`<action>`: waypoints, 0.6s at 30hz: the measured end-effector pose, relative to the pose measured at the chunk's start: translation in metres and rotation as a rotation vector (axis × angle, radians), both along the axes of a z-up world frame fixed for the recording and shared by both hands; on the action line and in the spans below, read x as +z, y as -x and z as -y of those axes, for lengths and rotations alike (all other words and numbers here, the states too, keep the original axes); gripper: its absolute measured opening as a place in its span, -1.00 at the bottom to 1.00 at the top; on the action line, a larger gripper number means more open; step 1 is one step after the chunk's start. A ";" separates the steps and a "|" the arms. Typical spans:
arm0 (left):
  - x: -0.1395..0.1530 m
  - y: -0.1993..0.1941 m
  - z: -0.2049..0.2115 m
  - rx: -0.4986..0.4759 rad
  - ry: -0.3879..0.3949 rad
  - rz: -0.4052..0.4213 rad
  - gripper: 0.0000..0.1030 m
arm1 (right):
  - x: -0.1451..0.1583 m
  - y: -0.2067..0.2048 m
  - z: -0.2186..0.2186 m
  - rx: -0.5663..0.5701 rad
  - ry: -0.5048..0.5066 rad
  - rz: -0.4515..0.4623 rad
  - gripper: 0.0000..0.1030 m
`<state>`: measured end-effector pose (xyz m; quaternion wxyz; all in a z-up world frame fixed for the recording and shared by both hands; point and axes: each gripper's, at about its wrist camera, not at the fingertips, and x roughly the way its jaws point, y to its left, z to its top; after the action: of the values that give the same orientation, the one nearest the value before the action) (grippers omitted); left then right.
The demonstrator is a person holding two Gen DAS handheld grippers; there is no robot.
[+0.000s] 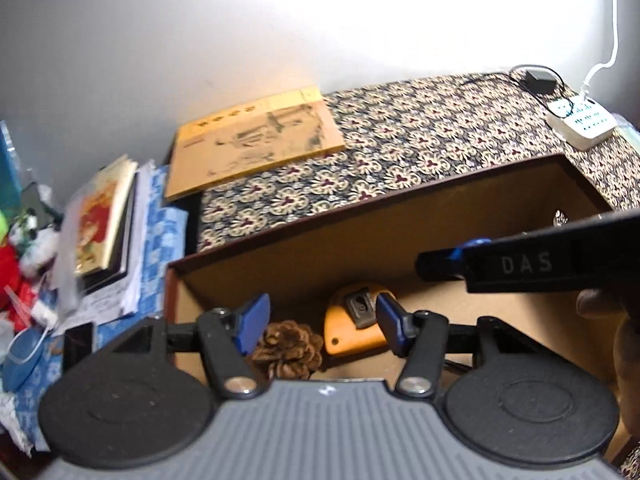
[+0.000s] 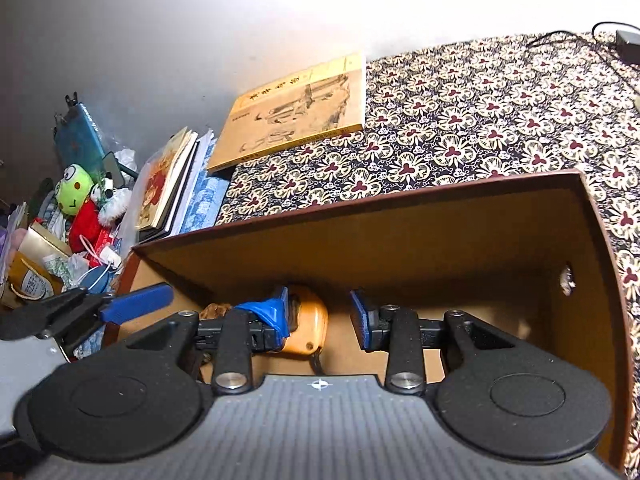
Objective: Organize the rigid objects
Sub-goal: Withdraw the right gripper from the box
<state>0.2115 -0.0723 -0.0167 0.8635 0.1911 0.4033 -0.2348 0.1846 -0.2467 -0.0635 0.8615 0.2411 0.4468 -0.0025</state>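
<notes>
An open brown cardboard box (image 1: pixel 360 204) (image 2: pixel 360 200) stands on a patterned cloth. On its floor lie a pine cone (image 1: pixel 288 348) (image 2: pixel 214 312) and an orange tape-measure-like case (image 1: pixel 352 328) (image 2: pixel 308 328) with a black clip, side by side. My left gripper (image 1: pixel 320 324) hangs open above the two, holding nothing. My right gripper (image 2: pixel 318 318) is open too, just right of the orange case, whose left part is hidden behind one finger. In the left wrist view the right gripper's black body (image 1: pixel 520 264) crosses over the box. The left gripper's blue finger (image 2: pixel 136 304) shows at the box's left end.
A yellow book (image 1: pixel 256 144) (image 2: pixel 296 112) lies flat behind the box. Left of it are stacked books (image 1: pixel 104 224) (image 2: pixel 168 188), plush toys (image 2: pixel 80 196) and clutter. A white power strip (image 1: pixel 582 124) and a black adapter (image 1: pixel 538 80) sit at the far right.
</notes>
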 end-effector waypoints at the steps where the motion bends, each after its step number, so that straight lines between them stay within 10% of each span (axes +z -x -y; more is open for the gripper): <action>1: 0.003 0.004 -0.002 0.013 0.000 0.007 0.11 | 0.002 0.002 -0.002 -0.001 0.008 0.002 -0.67; 18: 0.038 0.112 -0.018 0.212 -0.016 0.088 0.23 | 0.039 0.098 -0.025 0.021 0.088 0.151 -0.67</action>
<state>0.1000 -0.0540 0.0213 0.8989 0.1641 0.3849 -0.1303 0.0865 -0.2220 -0.0249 0.9024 0.1979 0.3827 0.0052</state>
